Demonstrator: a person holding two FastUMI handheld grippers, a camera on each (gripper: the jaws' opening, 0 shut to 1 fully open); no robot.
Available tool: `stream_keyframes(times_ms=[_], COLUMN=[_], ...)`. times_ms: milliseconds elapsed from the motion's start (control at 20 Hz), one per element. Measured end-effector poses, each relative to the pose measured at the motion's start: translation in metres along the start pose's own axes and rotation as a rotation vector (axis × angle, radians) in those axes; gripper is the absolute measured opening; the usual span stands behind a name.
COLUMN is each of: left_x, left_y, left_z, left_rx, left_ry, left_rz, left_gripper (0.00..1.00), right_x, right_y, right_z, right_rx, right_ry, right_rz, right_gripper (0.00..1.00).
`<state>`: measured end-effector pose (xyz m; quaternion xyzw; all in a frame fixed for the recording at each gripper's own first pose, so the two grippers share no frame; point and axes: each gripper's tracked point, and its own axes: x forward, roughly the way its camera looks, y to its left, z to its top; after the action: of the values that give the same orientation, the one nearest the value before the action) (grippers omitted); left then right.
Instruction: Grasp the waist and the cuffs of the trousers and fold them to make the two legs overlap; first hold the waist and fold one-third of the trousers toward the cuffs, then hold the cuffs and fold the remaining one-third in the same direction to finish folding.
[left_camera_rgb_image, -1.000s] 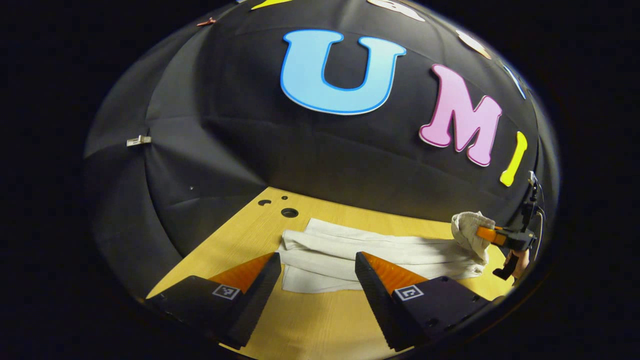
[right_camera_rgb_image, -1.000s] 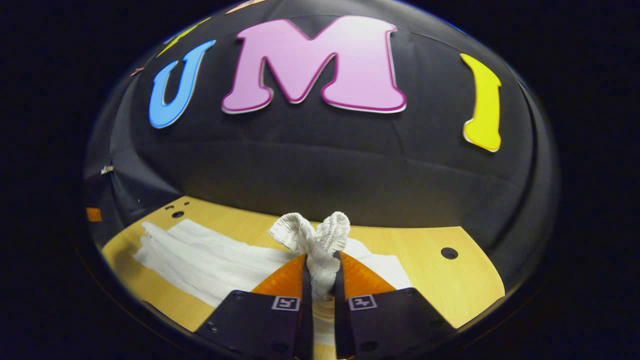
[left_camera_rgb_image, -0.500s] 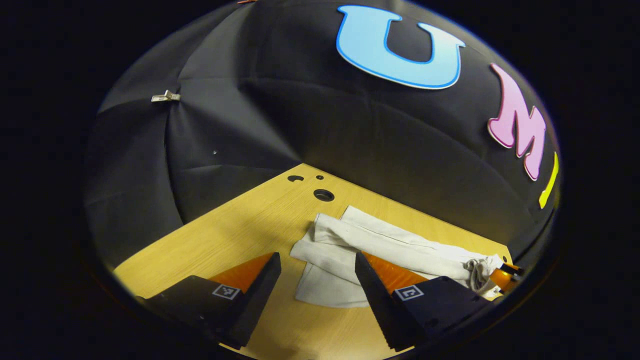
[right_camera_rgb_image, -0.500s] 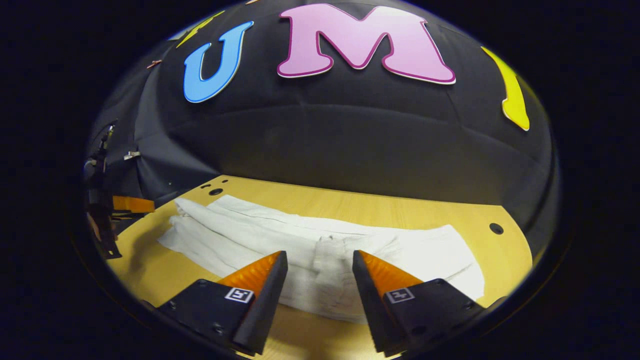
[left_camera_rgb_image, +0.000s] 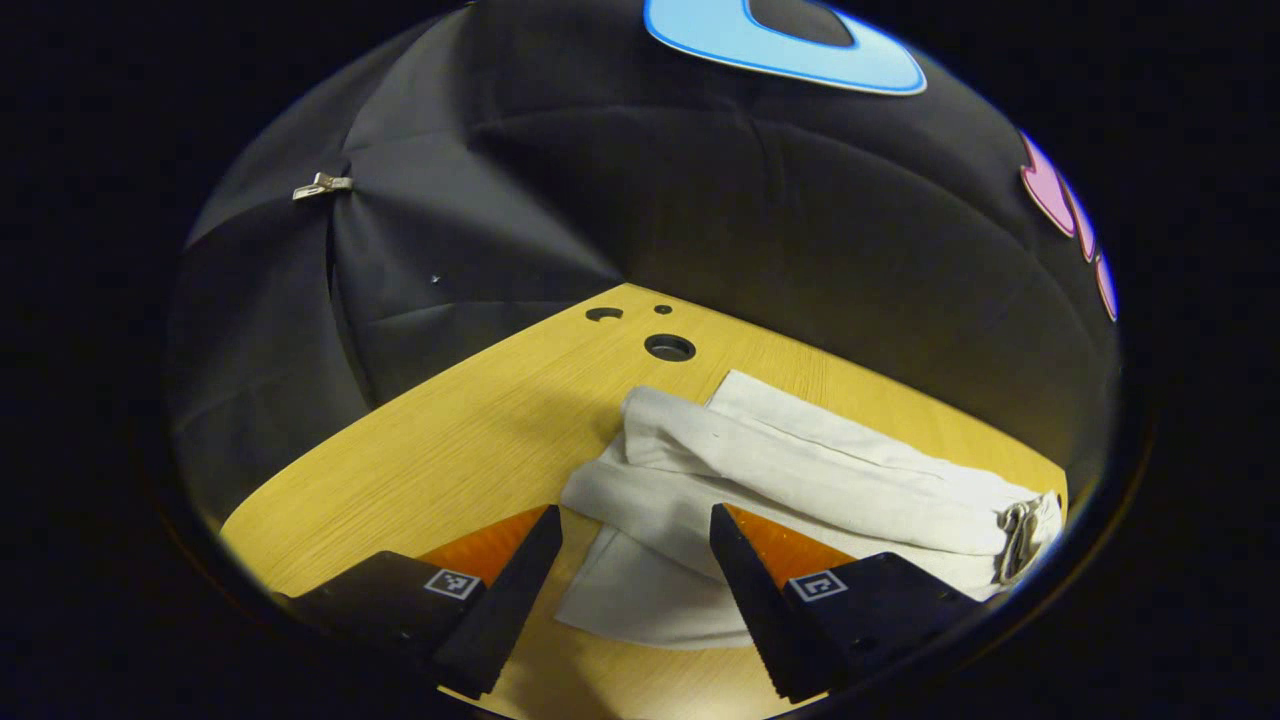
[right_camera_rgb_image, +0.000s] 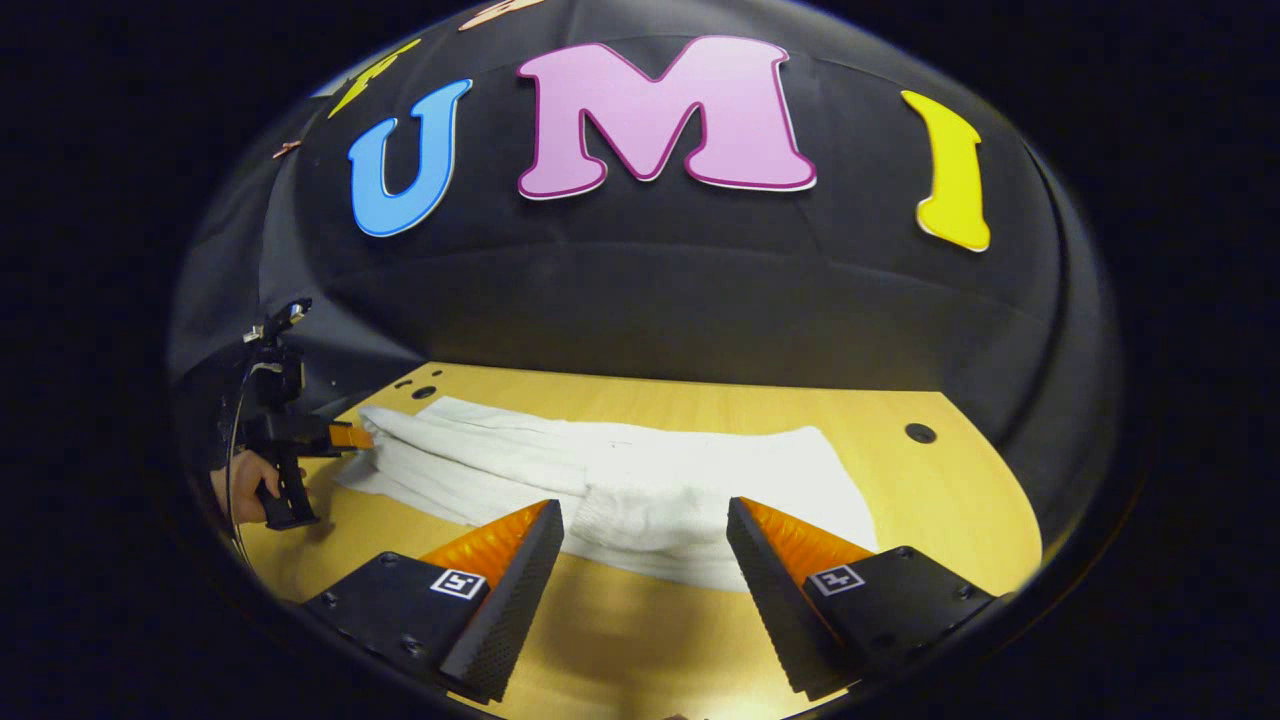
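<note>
While the white trousers (right_camera_rgb_image: 620, 480) lie stretched along the wooden tabletop (right_camera_rgb_image: 950, 510), both claws hang wide open and empty. Soft, creased cotton here, the legs stacked into a long band. In the right gripper view, the right claw (right_camera_rgb_image: 645, 530) hovers above the near edge of the gathered, ribbed waist end, fingers spread to either side without touching cloth. Off at the far left, the left claw (right_camera_rgb_image: 350, 437) sits right at the cuff end, a hand (right_camera_rgb_image: 240, 485) gripping its handle. Switch to the left gripper view: the left claw (left_camera_rgb_image: 635, 535) straddles the rumpled cuff folds, jaws apart, the trousers (left_camera_rgb_image: 800, 470) running away to the right, with a drawstring (left_camera_rgb_image: 1018, 540) dangling at the waist. Round holes (left_camera_rgb_image: 669, 347) pierce the tabletop (left_camera_rgb_image: 450, 450) beyond.
</note>
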<state>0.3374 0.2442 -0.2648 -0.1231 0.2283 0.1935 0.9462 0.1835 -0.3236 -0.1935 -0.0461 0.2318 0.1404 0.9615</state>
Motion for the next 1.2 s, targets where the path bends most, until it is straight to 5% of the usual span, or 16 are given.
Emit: stream_keyframes(times_ms=[200,400,500,750,1050,1200], left_x=[0.011,0.009,0.009,0.013,0.006,0.003], left_y=[-0.010,-0.017,-0.023,-0.041,-0.045,-0.046], left_z=[-0.018,-0.016,-0.018,-0.022,-0.027,-0.030], left_rx=[0.168,0.157,0.178,0.274,0.294,0.269], left_ry=[0.047,0.037,0.044,0.052,0.115,0.161], left_rz=[0.005,-0.006,-0.016,-0.045,-0.051,-0.087], left_gripper=[0.96,0.94,0.86,0.29,0.06,0.06], right_x=[-0.059,-0.108,-0.122,-0.166,-0.202,-0.195], right_y=[-0.041,-0.076,-0.086,-0.107,-0.114,-0.110], right_z=[0.002,0.003,0.016,0.049,0.045,0.044], right_rx=[-0.012,0.038,0.100,0.131,0.083,0.071], right_ry=[-0.008,0.046,0.048,0.031,0.055,0.053], right_rz=[-0.114,-0.201,-0.233,-0.300,-0.328,-0.296], right_gripper=[1.00,1.00,0.99,0.99,0.99,0.99])
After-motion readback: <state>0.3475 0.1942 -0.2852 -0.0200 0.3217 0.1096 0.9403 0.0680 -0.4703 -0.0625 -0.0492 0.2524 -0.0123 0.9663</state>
